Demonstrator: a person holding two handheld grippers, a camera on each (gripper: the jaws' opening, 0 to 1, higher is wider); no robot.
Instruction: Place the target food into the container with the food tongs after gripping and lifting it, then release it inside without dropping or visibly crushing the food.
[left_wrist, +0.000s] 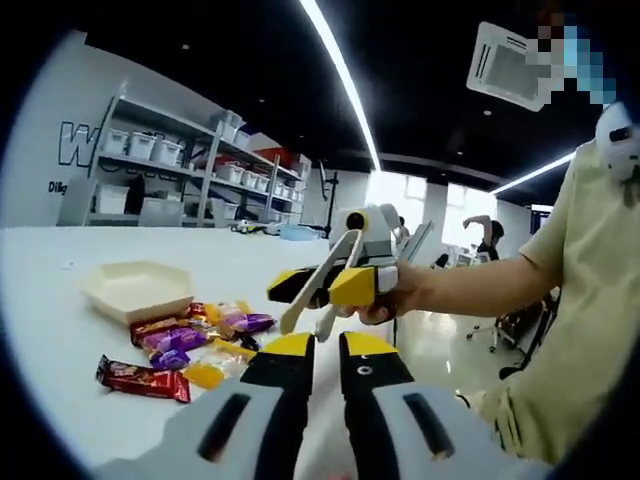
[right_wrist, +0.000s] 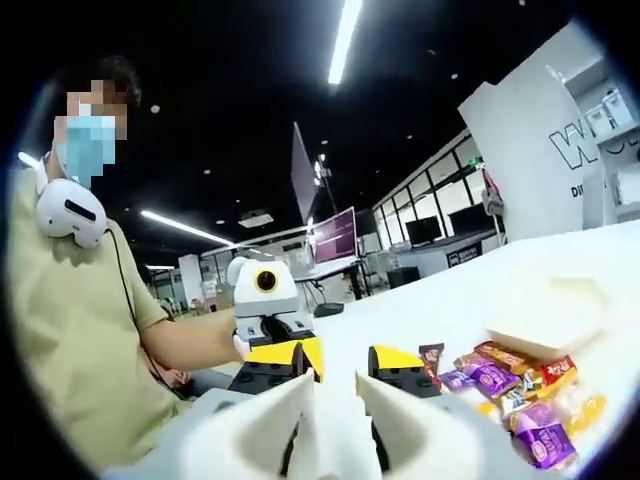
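In the left gripper view we look along our left tool (left_wrist: 326, 352); its yellow-tipped jaws stand apart with nothing between them, just above the near edge of the white counter (left_wrist: 60, 300). Just beyond it the right tool (left_wrist: 330, 285) comes in from the right, held in a person's hand (left_wrist: 392, 298), and its jaws are clamped on a pair of pale food tongs (left_wrist: 325, 275) whose arms spread downward toward the counter.

To the left of the tongs lies a loose heap of wrapped snacks (left_wrist: 195, 345): purple, orange and yellow packets, with a red wrapped bar (left_wrist: 143, 379) lying nearest us at the left. Just behind the heap sits the cream, six-sided container (left_wrist: 137, 290), shallow and open. Farther off, against the far wall, stand metal shelves (left_wrist: 180, 165) carrying white bins.

In the right gripper view the pale tong arms (right_wrist: 300, 420) rise from the bottom, gripped by the right tool (right_wrist: 345, 362), which hangs over the counter (right_wrist: 470, 290). The left tool (right_wrist: 265, 330) comes in from the left in the person's other hand. The snacks (right_wrist: 515, 390) lie near at the right and the container (right_wrist: 548, 315) sits just behind them. Monitors (right_wrist: 335, 235) stand well beyond the counter.
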